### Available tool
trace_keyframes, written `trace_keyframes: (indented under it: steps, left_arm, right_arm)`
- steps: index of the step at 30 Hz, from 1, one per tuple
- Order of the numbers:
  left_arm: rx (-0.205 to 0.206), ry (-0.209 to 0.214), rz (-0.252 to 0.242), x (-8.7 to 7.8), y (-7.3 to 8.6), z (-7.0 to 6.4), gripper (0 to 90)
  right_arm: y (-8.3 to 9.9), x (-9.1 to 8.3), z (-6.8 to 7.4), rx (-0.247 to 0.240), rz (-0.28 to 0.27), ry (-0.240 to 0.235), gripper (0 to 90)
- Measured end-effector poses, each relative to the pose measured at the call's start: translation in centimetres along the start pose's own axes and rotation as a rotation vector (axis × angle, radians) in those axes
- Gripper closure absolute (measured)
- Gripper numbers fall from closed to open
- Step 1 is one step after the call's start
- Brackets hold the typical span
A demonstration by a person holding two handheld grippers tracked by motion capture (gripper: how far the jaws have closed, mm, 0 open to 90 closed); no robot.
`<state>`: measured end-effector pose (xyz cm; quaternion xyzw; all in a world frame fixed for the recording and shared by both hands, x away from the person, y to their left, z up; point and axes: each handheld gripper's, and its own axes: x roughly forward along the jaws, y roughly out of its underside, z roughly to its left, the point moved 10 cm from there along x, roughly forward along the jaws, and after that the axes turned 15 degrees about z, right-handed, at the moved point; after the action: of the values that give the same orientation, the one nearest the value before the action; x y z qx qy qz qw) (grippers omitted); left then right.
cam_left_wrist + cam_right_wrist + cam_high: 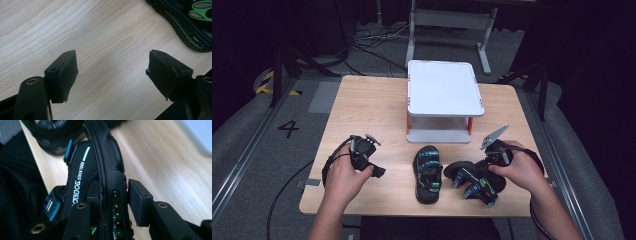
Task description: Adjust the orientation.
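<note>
Sandal, tipped on edge at the table's near right, is sitting in the right gripper, jaws pinching its sole. Second sandal is lying flat just beside. Left gripper is hovering over bare wood, jaws gaping apart.

Left gripper, lower left of my high view: jaws spread wide, nothing between. Right gripper, lower right: jaws clamped either side of a sole edge.
</note>
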<state>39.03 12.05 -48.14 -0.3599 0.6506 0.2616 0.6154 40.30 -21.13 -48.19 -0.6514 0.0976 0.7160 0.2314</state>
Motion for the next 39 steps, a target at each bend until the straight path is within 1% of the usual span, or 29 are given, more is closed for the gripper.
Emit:
trace_keyframes:
  steps: [1, 2, 3, 5, 6, 9, 11, 15, 17, 19, 21, 22, 23, 24, 25, 26, 28, 29, 33, 36, 37, 39]
  left_arm:
    - [0.006, 0.0, 0.0, 0.0, -0.2, -0.1, 24.6]
    - [0.012, 0.003, 0.001, 0.0, -0.4, -0.2, 24.6]
    - [0.017, 0.002, -0.001, 0.1, -0.5, -0.3, 24.5]
    - [0.018, 0.007, 0.004, 0.2, -0.6, -0.3, 24.5]
    - [0.018, 0.005, 0.006, 0.2, -0.7, -0.3, 24.4]
    - [0.023, 0.005, 0.008, 0.3, -0.8, -0.4, 24.3]
    - [0.023, 0.006, 0.006, 0.3, -0.7, -0.5, 24.3]
    - [0.021, 0.012, -0.003, 0.1, -0.4, -0.6, 24.3]
    - [0.019, 0.012, -0.003, 0.1, 0.0, -0.5, 24.2]
    - [0.017, 0.01, -0.003, 0.1, 0.2, -0.5, 24.2]
    - [0.01, 0.012, -0.004, 0.1, 0.5, -0.4, 24.2]
    - [0.009, 0.012, -0.003, 0.1, 0.6, -0.4, 24.2]
    - [0.007, 0.01, -0.005, 0.0, 0.7, -0.4, 24.2]
    - [0.004, 0.013, -0.005, 0.0, 0.8, -0.4, 24.2]
    - [0.004, 0.012, -0.006, 0.0, 0.9, -0.4, 24.2]
    - [0.0, 0.015, -0.007, 0.0, 1.0, -0.4, 24.2]
    - [-0.001, 0.016, -0.006, 0.0, 1.2, -0.4, 24.2]
    - [-0.004, 0.015, -0.006, 0.0, 1.3, -0.4, 24.2]
    - [-0.009, 0.016, -0.001, 0.1, 1.3, -0.3, 24.2]
    - [-0.007, 0.019, -0.003, 0.1, 1.2, -0.3, 24.2]
    - [-0.004, 0.015, 0.0, 0.1, 1.1, -0.2, 24.2]
    - [-0.005, 0.017, 0.003, 0.1, 0.8, -0.1, 24.2]
  right_arm:
    - [0.0, 0.1, -0.3, 0.013, 0.0, 0.012, 65.9]
    - [0.0, -0.1, -0.7, 0.021, -0.017, 0.037, 65.6]
    - [0.0, -0.2, -1.1, 0.025, -0.025, 0.074, 64.7]
    - [-0.1, -0.3, -1.7, 0.033, -0.034, 0.12, 62.2]
    - [-0.2, -0.3, -1.9, 0.038, -0.034, 0.131, 62.1]
    - [-0.3, -0.3, -2.3, 0.038, -0.036, 0.149, 59.0]
    - [-0.2, -0.3, -2.7, 0.053, -0.044, 0.151, 54.8]
    - [-0.4, -0.3, -3.2, 0.075, -0.041, 0.17, 56.0]
    - [-0.6, -0.2, -3.7, 0.084, -0.038, 0.197, 59.5]
    - [-0.7, 0.1, -4.3, 0.104, -0.038, 0.198, 60.4]
    - [-0.8, 0.3, -5.0, 0.108, -0.042, 0.214, 61.2]
    - [-1.0, 0.4, -5.5, 0.107, -0.053, 0.247, 65.1]
    - [-1.1, 0.3, -6.3, 0.098, -0.064, 0.328, 63.6]
    - [-0.9, 0.4, -7.3, 0.089, -0.031, 0.405, 65.1]
    - [-0.7, 0.9, -7.8, 0.094, -0.01, 0.412, 67.5]
    - [-0.6, 1.4, -8.1, 0.1, -0.008, 0.388, 67.4]
    - [-0.7, 1.6, -8.7, 0.129, -0.032, 0.367, 64.3]
    - [-0.7, 1.6, -8.8, 0.14, -0.038, 0.354, 63.4]
    - [-0.7, 1.3, -9.3, 0.156, -0.06, 0.365, 57.8]
    - [-0.6, 0.2, -9.5, 0.161, -0.1, 0.382, 55.3]
    - [-0.4, -0.5, -9.5, 0.168, -0.118, 0.395, 55.0]
    - [0.1, -2.1, -9.2, 0.187, -0.161, 0.402, 52.8]
